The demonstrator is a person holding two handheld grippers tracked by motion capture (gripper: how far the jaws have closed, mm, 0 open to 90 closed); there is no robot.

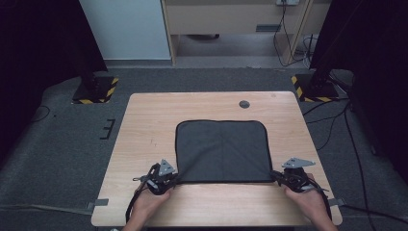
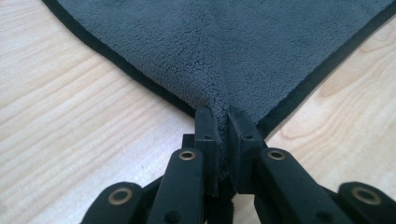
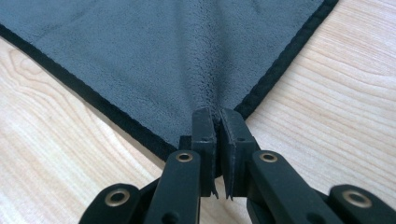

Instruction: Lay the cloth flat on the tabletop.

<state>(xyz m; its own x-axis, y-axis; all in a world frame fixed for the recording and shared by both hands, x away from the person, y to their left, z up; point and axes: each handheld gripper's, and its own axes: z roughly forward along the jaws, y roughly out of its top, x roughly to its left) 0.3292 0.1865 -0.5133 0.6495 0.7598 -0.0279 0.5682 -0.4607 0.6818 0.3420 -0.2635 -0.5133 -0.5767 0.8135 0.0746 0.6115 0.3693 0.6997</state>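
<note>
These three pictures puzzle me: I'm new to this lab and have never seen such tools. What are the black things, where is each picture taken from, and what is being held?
A person sits at a wooden table and holds a hand tool with two black jaws in each hand. The high view looks down from above: the left gripper and right gripper sit at the near corners of a dark grey cloth lying flat. The other two pictures come from cameras riding on each tool, looking along its jaws. Both are shut, each pinching one corner of the cloth, so the fabric puckers there.
</note>
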